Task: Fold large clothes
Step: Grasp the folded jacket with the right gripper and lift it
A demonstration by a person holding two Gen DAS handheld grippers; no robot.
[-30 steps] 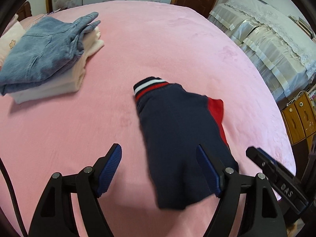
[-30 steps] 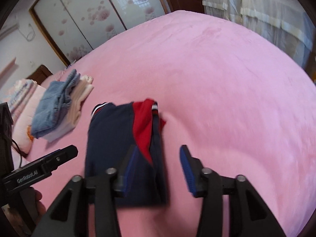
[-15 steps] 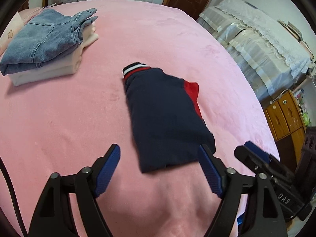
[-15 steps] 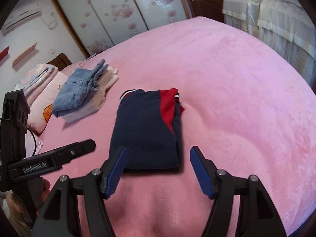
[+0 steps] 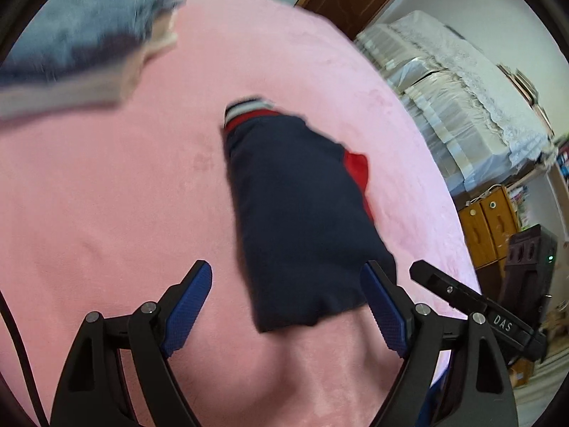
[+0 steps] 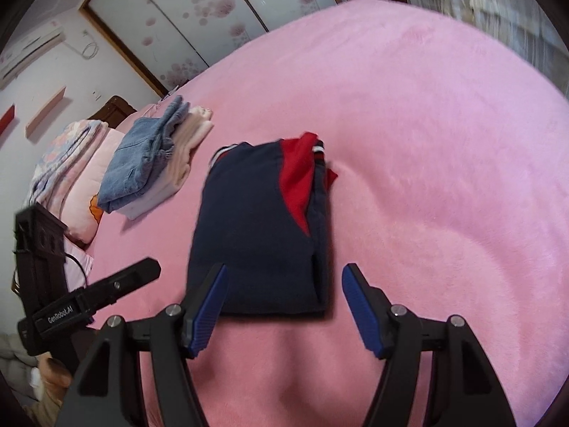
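- The left gripper [image 5: 286, 311] hangs released, jaws wide apart, holding nothing; the near edge of the folded navy garment [image 5: 302, 220] lies between its fingers in that view.
- The right gripper [image 6: 282, 307] is likewise spread and empty, its left finger over the garment's near left corner.
- The navy garment, with a red panel and striped cuff, lies as a compact rectangle on the pink bedspread [image 6: 444, 149], apparently folded through.
- Risk: if either claw closes on only the top layer at the near edge, lifting would likely peel the fold open; the plush bedspread could also bunch up into the jaws.
- The left view is blurred, so edge positions there are uncertain.
- A stack of folded jeans and pale clothes [image 6: 153, 163] sits well apart to the left, near pillows [image 6: 67, 163]; nothing lies between it and the garment.
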